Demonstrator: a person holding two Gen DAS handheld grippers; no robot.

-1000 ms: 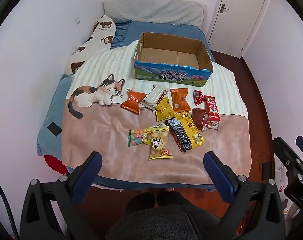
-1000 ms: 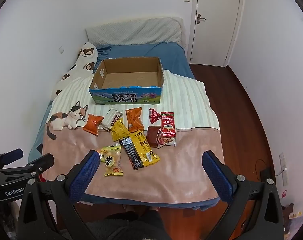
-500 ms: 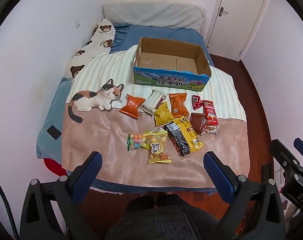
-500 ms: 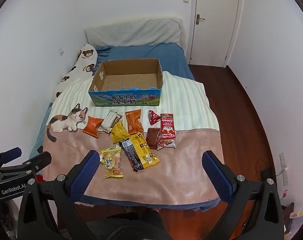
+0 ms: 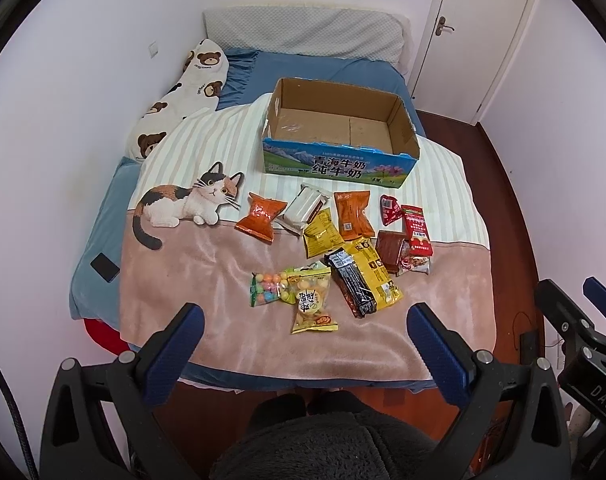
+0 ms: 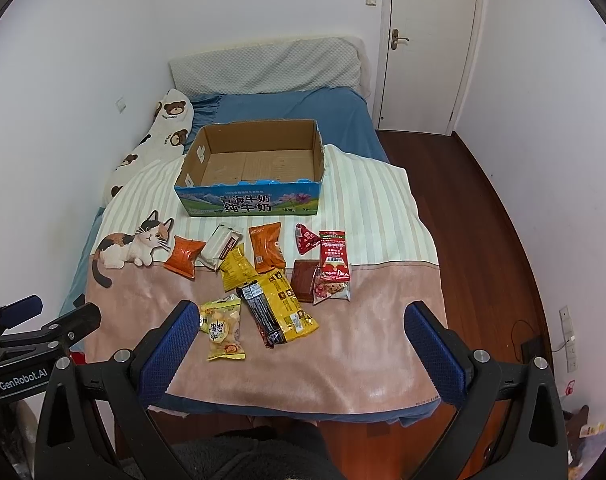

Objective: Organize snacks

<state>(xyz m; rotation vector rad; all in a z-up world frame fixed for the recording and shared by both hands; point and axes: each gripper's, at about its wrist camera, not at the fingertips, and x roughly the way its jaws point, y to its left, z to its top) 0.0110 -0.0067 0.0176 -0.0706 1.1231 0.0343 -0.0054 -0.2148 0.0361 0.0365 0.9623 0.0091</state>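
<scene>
Several snack packets lie loose on the bed blanket in front of an open, empty cardboard box (image 5: pixel 339 136) (image 6: pixel 251 168). Among them are an orange packet (image 5: pixel 261 217) (image 6: pixel 183 257), a yellow-and-black bag (image 5: pixel 369 276) (image 6: pixel 281 306), a pale yellow puff bag (image 5: pixel 313 304) (image 6: pixel 222 330) and a red packet (image 5: pixel 417 230) (image 6: pixel 334 257). My left gripper (image 5: pixel 305 334) is open and empty, held back over the bed's near edge. My right gripper (image 6: pixel 299 334) is open and empty, likewise short of the snacks.
The blanket (image 5: pixel 223 264) with a cat print covers the bed. A bear-print pillow (image 5: pixel 183 96) lies along the left wall. A door (image 6: pixel 427 40) and wooden floor (image 6: pixel 483 220) are to the right. A dark phone-like object (image 5: pixel 105 267) lies at the bed's left edge.
Both views have drawn slightly back and tilted, so the bed and snacks sit a little farther away. Nothing on the bed has moved. Both grippers stay open.
</scene>
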